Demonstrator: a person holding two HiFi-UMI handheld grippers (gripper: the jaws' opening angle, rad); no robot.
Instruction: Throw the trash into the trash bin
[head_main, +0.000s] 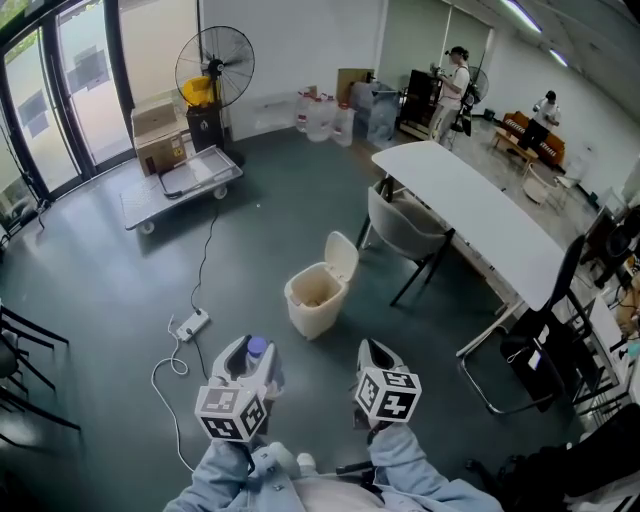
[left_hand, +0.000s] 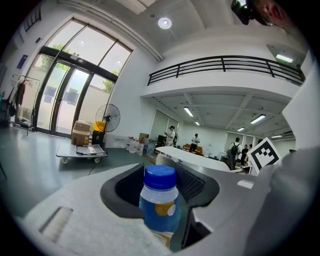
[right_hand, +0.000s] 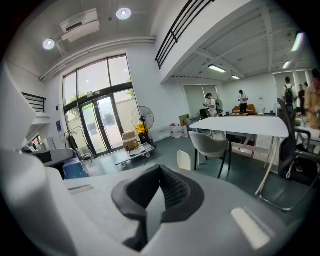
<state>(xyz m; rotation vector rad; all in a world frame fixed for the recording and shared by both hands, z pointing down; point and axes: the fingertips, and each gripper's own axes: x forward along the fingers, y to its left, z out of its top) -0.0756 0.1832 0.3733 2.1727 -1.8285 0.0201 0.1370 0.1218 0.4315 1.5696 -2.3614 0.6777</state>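
Observation:
A cream trash bin (head_main: 318, 300) stands on the grey floor ahead of me, its flip lid (head_main: 342, 256) raised. My left gripper (head_main: 248, 362) is shut on a small bottle (head_main: 256, 348) with a blue cap and blue label. In the left gripper view the bottle (left_hand: 159, 200) stands upright between the dark pads (left_hand: 195, 185). My right gripper (head_main: 375, 354) is level with the left one, to its right, and holds nothing. In the right gripper view its pads (right_hand: 175, 192) meet, and the bin's lid (right_hand: 183, 160) shows beyond them. Both grippers are short of the bin.
A white table (head_main: 470, 215) with a grey chair (head_main: 405, 225) stands right of the bin. A power strip with a white cable (head_main: 192, 324) lies on the floor to the left. Farther back are a flat cart (head_main: 185, 185) and a fan (head_main: 214, 68). Black chairs flank both sides.

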